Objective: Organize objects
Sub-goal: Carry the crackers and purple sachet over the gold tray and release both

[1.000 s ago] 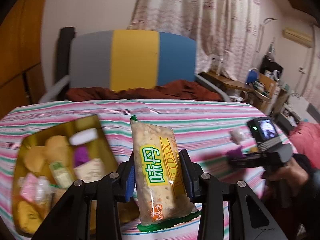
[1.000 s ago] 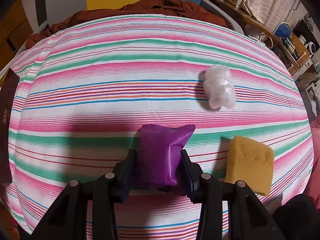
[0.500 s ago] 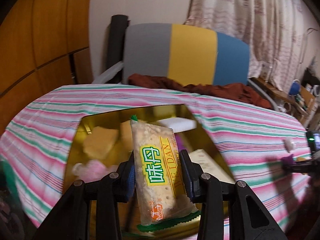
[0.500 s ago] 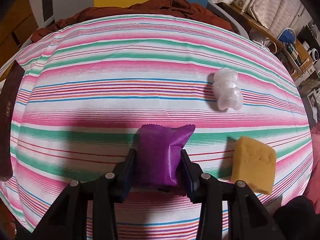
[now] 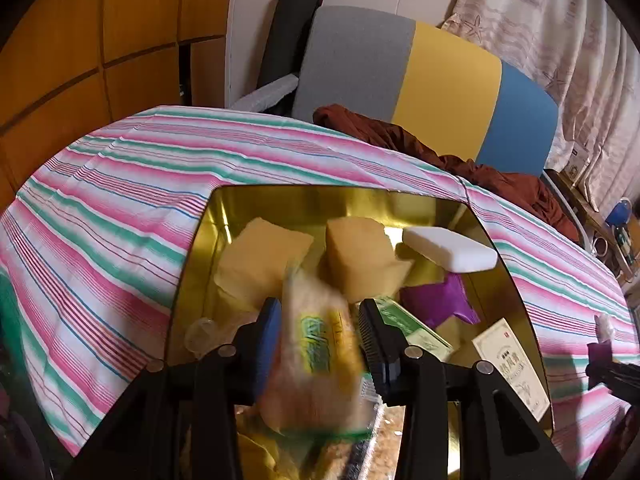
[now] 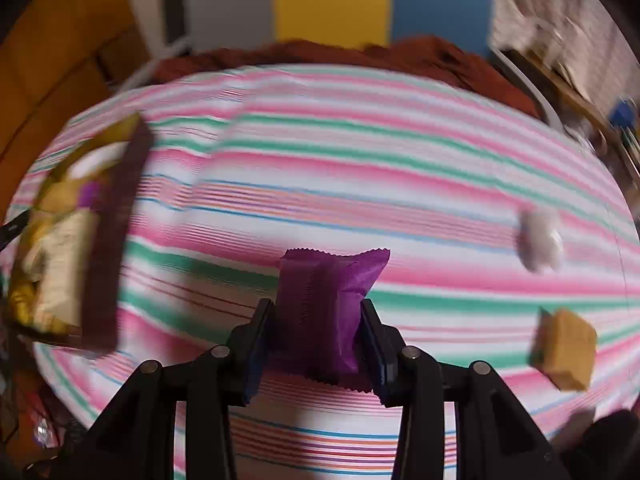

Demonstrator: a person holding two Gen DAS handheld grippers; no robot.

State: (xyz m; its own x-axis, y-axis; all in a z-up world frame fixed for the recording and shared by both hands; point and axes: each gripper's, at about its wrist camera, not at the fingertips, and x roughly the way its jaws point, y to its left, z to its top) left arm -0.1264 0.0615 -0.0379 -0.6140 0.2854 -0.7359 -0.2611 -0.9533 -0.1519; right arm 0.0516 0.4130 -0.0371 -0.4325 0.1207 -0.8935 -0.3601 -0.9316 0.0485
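The cracker pack (image 5: pixel 316 356), upright and sharp between the left jaws a second ago, now shows blurred and tilted, its top leaning left while its lower end sags toward the gold tray (image 5: pixel 304 204) below. The left gripper (image 5: pixel 318 344) has swung from the bare striped cloth (image 5: pixel 120 208) to a place right over the tray, and its jaws have just been opening a little; the pack is between them yet looks to be slipping free, so I judge it is being let go into the tray rather than firmly pinched. That would put one more item away, beside the yellow sponges (image 5: pixel 264 260), the white block (image 5: pixel 450 250), a purple packet and a paper card already lying inside. The purple pack (image 6: pixel 328 312) sits clenched upright between the right jaws, crimped top edge upward, held above the cloth-covered table; the right gripper (image 6: pixel 318 344) has turned leftward so that the tray (image 6: pixel 108 240) has come into the left edge of its view, probably next in line for delivery. Well apart to the right, a white wrapped lump (image 6: pixel 540 240) and a yellow sponge (image 6: pixel 564 354) lie on the cloth, not yet collected.
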